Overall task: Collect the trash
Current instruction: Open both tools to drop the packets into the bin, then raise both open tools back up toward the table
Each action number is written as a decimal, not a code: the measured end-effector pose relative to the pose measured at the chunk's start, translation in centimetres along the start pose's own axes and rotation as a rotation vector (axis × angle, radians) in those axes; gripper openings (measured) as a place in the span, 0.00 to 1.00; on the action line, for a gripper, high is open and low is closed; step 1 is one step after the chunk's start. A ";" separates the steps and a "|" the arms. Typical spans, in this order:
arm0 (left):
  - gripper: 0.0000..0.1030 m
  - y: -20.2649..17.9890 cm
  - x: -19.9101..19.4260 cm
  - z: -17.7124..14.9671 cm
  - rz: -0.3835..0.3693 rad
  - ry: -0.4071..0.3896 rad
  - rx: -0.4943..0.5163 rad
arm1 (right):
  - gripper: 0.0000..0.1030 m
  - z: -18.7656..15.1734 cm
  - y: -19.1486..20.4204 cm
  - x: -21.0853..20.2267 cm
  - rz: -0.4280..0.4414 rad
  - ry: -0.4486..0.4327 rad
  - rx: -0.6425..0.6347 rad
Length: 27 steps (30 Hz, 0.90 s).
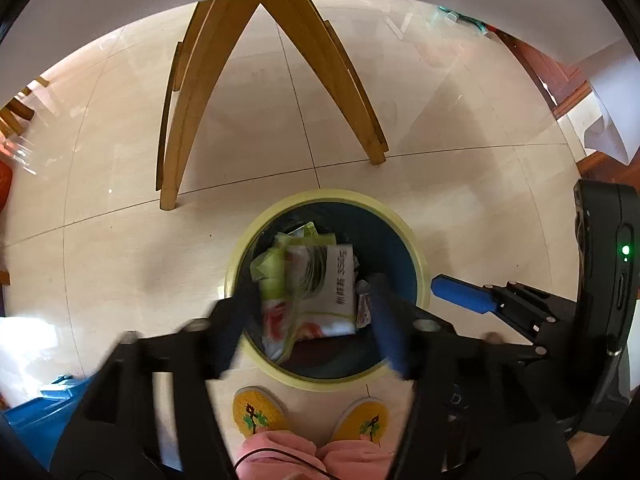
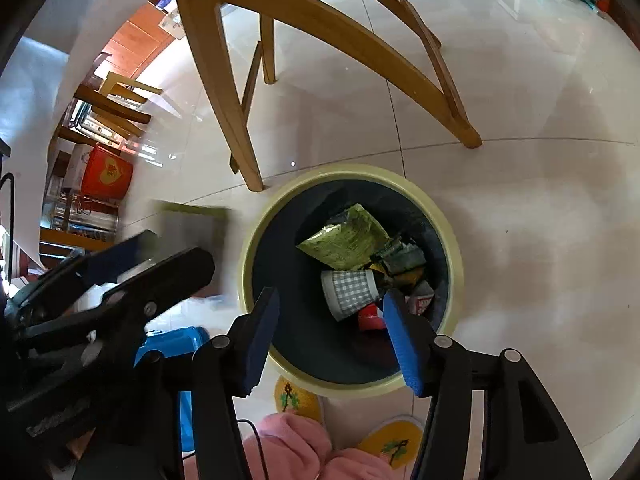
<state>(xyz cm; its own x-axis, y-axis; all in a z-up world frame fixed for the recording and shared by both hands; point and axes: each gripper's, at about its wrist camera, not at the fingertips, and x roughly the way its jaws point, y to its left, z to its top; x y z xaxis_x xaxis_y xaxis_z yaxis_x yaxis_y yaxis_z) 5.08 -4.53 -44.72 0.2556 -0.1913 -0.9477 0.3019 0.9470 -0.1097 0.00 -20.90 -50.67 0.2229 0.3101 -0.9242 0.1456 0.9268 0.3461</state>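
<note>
Both grippers hang over the bin (image 1: 326,286), a round tub with a pale yellow rim and a dark liner, sitting low centre in each frame on cream floor tiles. In the left wrist view the left gripper (image 1: 316,320) is smeared with motion blur, its blue pads spread wide either side of a white wrapper (image 1: 320,292) that seems to float between them over the bin's mouth; I cannot tell whether either pad touches it. The wrapper carries a face with hair, pink flowers and a column of printed characters too distorted to read with confidence. Green and yellow scraps show beside it. At the right edge of that view sits the right gripper (image 1: 460,294), one blue pad pointing at the rim, with a green light on the dark body behind it. In the right wrist view the right gripper (image 2: 332,336) stands wide open and empty above the bin (image 2: 452,224), with an olive-green packet (image 2: 346,240), a checked paper cup (image 2: 350,292) and red-and-white wrappers lying inside. The left gripper (image 2: 160,248) blurs in at the left, a dim rectangular shape at its tips. Yellow embroidered slippers (image 1: 256,412) and pink trousers (image 1: 280,456) fill the bottom edge. Wooden table legs (image 1: 188,120) splay across the top, and a red box (image 2: 106,174) sits at the left.
</note>
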 end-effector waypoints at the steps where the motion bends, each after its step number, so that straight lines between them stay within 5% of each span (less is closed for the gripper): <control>1: 0.75 0.1 0.0 0.0 0.003 -0.001 0.000 | 0.54 0.0 -0.2 0.0 -0.004 0.000 0.003; 6: 0.77 0.4 -0.8 0.0 0.017 -0.002 -0.018 | 0.54 -0.1 0.1 -1.6 -0.016 -0.013 0.002; 14: 0.77 0.9 -7.6 -0.6 0.021 -0.033 -0.044 | 0.54 -0.6 2.5 -9.1 -0.020 -0.032 -0.006; 27: 0.81 0.3 -27.6 -0.5 0.016 -0.062 -0.053 | 0.56 -1.2 10.0 -28.0 0.002 -0.101 -0.055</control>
<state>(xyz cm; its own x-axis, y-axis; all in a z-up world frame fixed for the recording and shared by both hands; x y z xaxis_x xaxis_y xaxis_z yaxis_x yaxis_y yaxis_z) -2.39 1.18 -18.73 0.3164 -0.1904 -0.9293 0.2489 0.9620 -0.1124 -5.96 -20.01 -21.52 0.3196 0.2918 -0.9015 0.0921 0.9373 0.3360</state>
